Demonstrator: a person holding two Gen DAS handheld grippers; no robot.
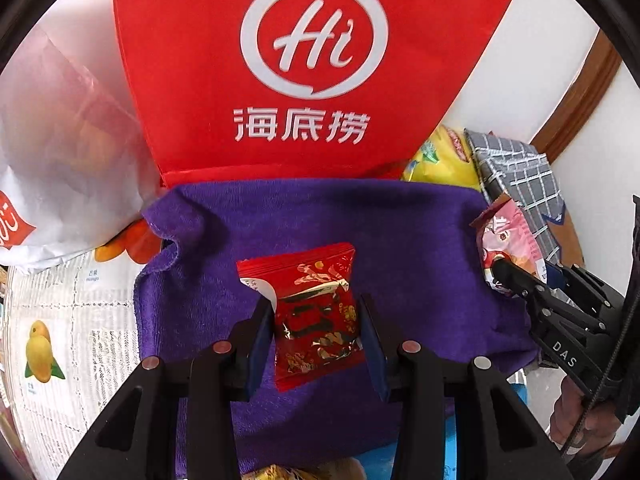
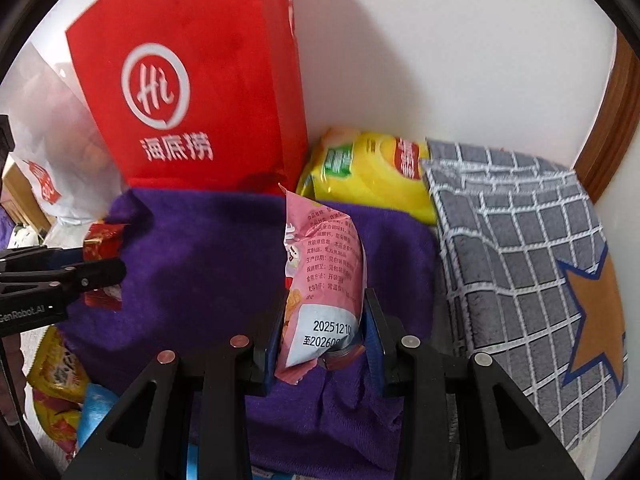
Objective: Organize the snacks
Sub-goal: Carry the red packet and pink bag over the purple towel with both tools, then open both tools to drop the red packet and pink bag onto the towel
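Note:
My left gripper (image 1: 318, 312) is shut on a small red snack packet (image 1: 316, 316) and holds it above a purple towel (image 1: 420, 240). In the right wrist view the same left gripper (image 2: 102, 270) and red packet (image 2: 102, 240) show at the left edge. My right gripper (image 2: 324, 312) is shut on a pink snack packet (image 2: 326, 276), standing upright between the pads above the purple towel (image 2: 200, 248). In the left wrist view the right gripper (image 1: 498, 270) holds the pink packet (image 1: 508, 240) at the right.
A red Haidilao bag (image 1: 312, 68) stands behind the towel against the wall. A yellow chip bag (image 2: 372, 172) lies back right beside a grey checked cloth (image 2: 516, 240) with an orange star. A white plastic bag (image 1: 60, 152) sits left. More snack packets (image 2: 56, 376) lie near left.

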